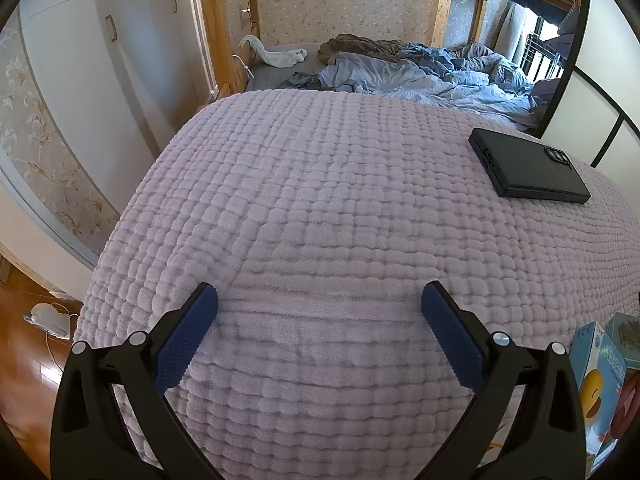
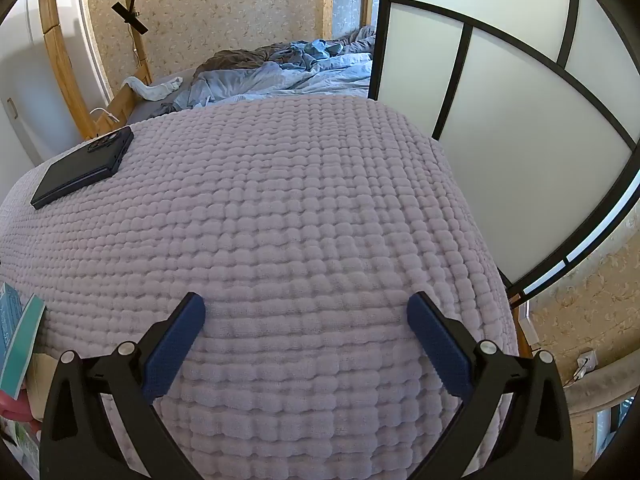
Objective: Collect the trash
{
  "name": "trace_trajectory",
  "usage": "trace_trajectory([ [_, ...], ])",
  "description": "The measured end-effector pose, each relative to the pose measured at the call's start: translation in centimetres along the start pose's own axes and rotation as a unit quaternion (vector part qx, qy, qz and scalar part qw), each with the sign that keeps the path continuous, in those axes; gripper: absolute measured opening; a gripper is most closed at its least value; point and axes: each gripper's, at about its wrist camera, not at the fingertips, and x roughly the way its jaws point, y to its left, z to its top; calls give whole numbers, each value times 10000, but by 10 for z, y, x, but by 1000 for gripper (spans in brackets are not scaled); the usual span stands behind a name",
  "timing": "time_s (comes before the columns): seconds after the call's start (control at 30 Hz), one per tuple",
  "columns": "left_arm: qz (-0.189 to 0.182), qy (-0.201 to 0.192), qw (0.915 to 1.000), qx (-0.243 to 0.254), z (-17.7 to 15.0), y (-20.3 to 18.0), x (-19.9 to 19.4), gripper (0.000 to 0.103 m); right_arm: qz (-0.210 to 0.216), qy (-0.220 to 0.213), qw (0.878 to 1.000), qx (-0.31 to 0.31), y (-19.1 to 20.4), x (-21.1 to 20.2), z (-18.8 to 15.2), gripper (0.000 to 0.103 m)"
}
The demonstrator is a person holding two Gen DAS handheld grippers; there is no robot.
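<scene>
My left gripper [image 1: 319,300] hangs tilted down over a surface draped in a pale lilac quilted cover [image 1: 320,200], its blue-padded fingers [image 1: 188,336] spread wide with nothing but the cloth showing between them. My right gripper [image 2: 306,308] is the same: fingers [image 2: 438,344] spread wide apart, empty, tilted down over that same cover [image 2: 280,200].

A black phone [image 1: 528,166] in a dark case lies flat on the cover, camera side up. In the left view it sits far and to the right; in the right view the phone [image 2: 82,170] sits far and to the left, so it lies between my two grippers and well beyond them.

At the near right edge of the left view stand some cartons: a blue-and-white box with a yellow smiling face [image 1: 600,376] and a teal box [image 1: 624,334] just behind it. The right view shows teal packaging [image 2: 20,340] at its near left edge, beside the cover. Whether these are the trash to collect I cannot tell; no loose scrap shows on the cover itself.

Beyond the cover is a bed with rumpled blue bedding [image 1: 420,76] and a white sock [image 1: 280,54] on a grey sheet, inside a wooden frame [image 2: 60,52]. White wardrobe doors [image 1: 100,60] stand on the left, a frosted panel with black frames [image 2: 500,140] on the right. On the wooden floor at near left lies a small white device with a cable [image 1: 48,318].
</scene>
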Motion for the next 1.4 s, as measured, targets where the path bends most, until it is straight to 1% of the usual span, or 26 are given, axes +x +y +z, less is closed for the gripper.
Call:
trace_trajectory([
  [1.4,-35,4,10000,-10,-1,0,0,102,-22,11,10000,-2,-2,-1,0,99],
])
